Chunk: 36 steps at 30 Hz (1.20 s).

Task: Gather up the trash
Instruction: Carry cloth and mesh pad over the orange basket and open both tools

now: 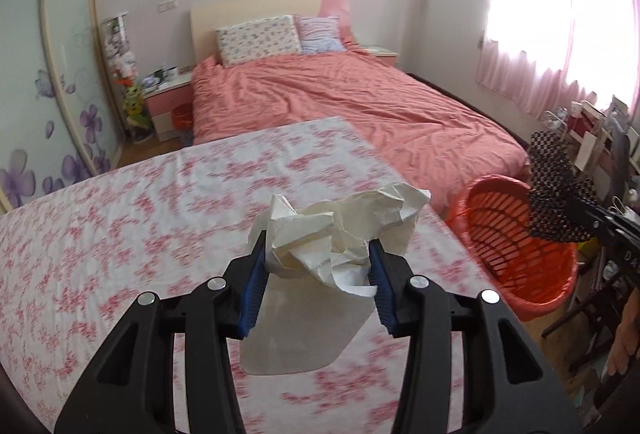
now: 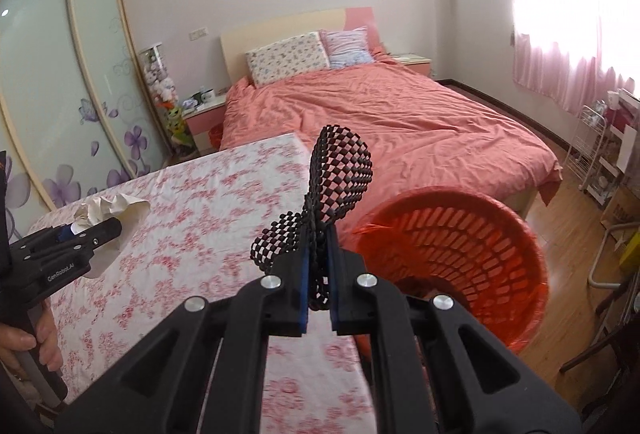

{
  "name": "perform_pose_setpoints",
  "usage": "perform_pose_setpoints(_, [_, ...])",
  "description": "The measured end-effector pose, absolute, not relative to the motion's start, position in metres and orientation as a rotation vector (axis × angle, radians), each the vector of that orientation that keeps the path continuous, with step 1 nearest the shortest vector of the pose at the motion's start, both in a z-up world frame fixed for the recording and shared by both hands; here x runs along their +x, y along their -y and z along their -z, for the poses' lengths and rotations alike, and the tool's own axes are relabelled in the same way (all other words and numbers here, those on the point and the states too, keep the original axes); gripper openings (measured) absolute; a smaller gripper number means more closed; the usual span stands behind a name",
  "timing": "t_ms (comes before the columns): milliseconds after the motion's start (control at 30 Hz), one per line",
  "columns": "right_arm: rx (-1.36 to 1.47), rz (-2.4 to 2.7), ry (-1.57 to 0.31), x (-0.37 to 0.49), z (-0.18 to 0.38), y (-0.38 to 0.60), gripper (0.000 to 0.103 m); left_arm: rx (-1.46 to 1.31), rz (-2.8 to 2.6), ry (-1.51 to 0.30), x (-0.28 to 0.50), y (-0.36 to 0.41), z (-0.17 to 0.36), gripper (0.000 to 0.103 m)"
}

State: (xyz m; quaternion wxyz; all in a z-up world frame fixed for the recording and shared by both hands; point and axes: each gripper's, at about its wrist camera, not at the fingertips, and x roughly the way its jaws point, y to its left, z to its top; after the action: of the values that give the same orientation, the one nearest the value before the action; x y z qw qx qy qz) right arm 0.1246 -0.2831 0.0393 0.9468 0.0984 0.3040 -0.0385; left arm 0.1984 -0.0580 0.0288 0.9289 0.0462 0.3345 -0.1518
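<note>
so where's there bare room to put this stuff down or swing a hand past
The floral tablecloth looks bare from the left gripper, shut on crumpled paper, out to its far edge by the pink bed. The orange basket looks empty under the right gripper, shut on black mesh. Crowded: the shelves under the curtains.

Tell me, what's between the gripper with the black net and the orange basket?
Nothing. In the right wrist view, the right gripper, shut on the black net, has only open air before the orange basket.

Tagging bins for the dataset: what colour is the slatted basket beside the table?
Orange-red basket, clearest in the right wrist view.
</note>
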Motion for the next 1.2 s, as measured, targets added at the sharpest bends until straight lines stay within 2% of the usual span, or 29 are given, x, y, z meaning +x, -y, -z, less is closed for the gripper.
perform_pose_setpoints(333, [0.290,0.208,-0.609,0.111,-0.018,0.366,0.008,0.124,0.502,-0.696,0.196,0.174,-0.021,0.047])
perform_pose_setpoints(633, [0.352,0.253,-0.593,0.116,-0.002,0.415,0.009,0.139,0.601,-0.737,0.207,0.243,-0.001,0.047])
perform_pose_setpoints(667, [0.361,0.250,-0.597,0.118,0.000,0.418,0.012,0.142,0.604,-0.744,0.208,0.248,0.003,0.049])
perform_pose_setpoints(733, [0.380,0.257,-0.603,0.125,0.007,0.428,0.017,0.153,0.599,-0.763,0.209,0.255,0.010,0.062])
perform_pose_setpoints(767, [0.385,0.258,-0.607,0.127,0.010,0.432,0.023,0.156,0.585,-0.773,0.212,0.257,0.015,0.069])
perform_pose_setpoints(833, [0.393,0.261,-0.615,0.130,0.016,0.438,0.033,0.155,0.581,-0.795,0.215,0.256,0.021,0.070])
perform_pose_setpoints(900, [0.395,0.267,-0.622,0.130,0.021,0.440,0.036,0.152,0.566,-0.817,0.218,0.252,0.026,0.070])
perform_pose_setpoints(1000, [0.400,0.277,-0.608,0.124,0.021,0.440,0.047,0.155,0.539,-0.830,0.220,0.245,0.029,0.072])
perform_pose_setpoints(1067, [0.386,0.289,-0.592,0.117,0.016,0.434,0.059,0.152,0.519,-0.828,0.218,0.238,0.027,0.072])
perform_pose_setpoints(1200, [0.318,0.313,-0.542,0.102,-0.001,0.414,0.078,0.161,0.466,-0.794,0.206,0.216,0.016,0.082])
